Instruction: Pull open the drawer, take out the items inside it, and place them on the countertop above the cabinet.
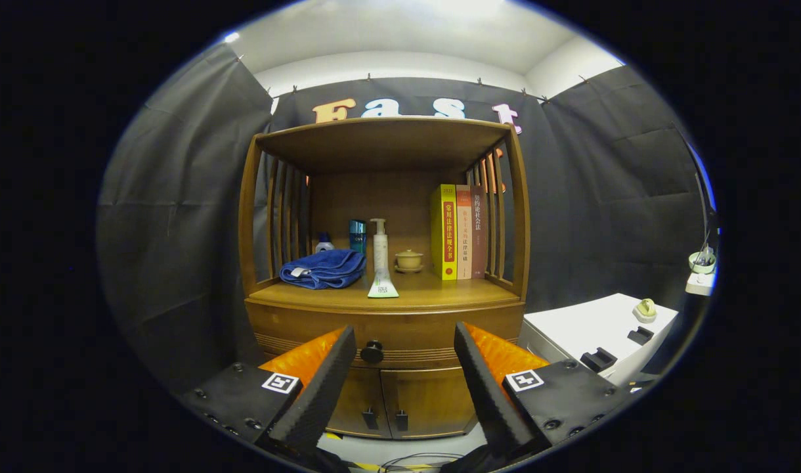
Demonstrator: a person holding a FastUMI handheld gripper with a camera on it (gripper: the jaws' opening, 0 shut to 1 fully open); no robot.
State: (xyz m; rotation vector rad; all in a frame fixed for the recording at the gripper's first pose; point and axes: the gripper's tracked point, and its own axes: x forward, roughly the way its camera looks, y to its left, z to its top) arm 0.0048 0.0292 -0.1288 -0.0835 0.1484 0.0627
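My gripper (404,381) is spread wide and holds nothing; its two fingers (318,387) point at the front of the cabinet (433,394) and stand apart from it. Beyond and between the fingers lies the drawer (407,332), which sits flush with the cabinet front, with its round dark knob (372,352) close to the inner edge of my left finger. Below the drawer are two small doors (384,397) with dark pulls. Whatever is inside the drawer is hidden. This closed state fits either a drawer yet to be pulled or one pushed back after emptying, and I cannot tell which. Should the knob be the target, I judge that good practice is to centre it between the fingers, since it now sits off to the left, approach square to the drawer front, close both fingers firmly behind the knob head, and pull straight back along the drawer's travel without lifting or twisting. Above the drawer, the countertop (440,295) carries a folded blue towel (323,268), a pump bottle (381,259), a small lidded cup (409,260) and three upright books (459,231). The clearest bare wood lies at the front edge, right of the pump bottle.
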